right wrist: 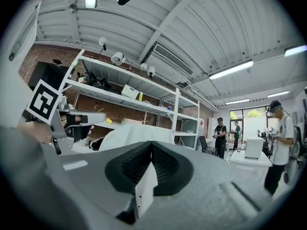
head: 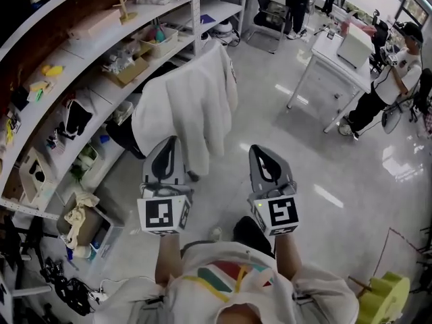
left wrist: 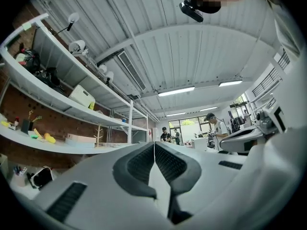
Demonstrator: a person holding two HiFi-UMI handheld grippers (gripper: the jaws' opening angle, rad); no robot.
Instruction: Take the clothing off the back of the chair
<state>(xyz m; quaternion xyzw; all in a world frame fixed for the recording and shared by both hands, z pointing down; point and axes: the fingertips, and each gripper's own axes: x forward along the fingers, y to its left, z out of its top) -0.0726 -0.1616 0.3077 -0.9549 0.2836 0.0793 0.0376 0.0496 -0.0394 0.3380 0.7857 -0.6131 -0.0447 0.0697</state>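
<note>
While the white fabric garment (head: 192, 110) hangs draped over the back of the black office chair (head: 123, 138) beside the white metal shelving (head: 196, 9), the step in hand is the reach toward it.
The left gripper (head: 170, 144) and right gripper (head: 262, 152) each have their jaws pressed together on nothing, near the cloth's hem. The next move likely calls for parting the jaws, pinching the fabric near the chair's top and lifting it clear.

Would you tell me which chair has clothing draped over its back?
The near chair beside the shelves, under white clothing; the far office chair is bare.
</note>
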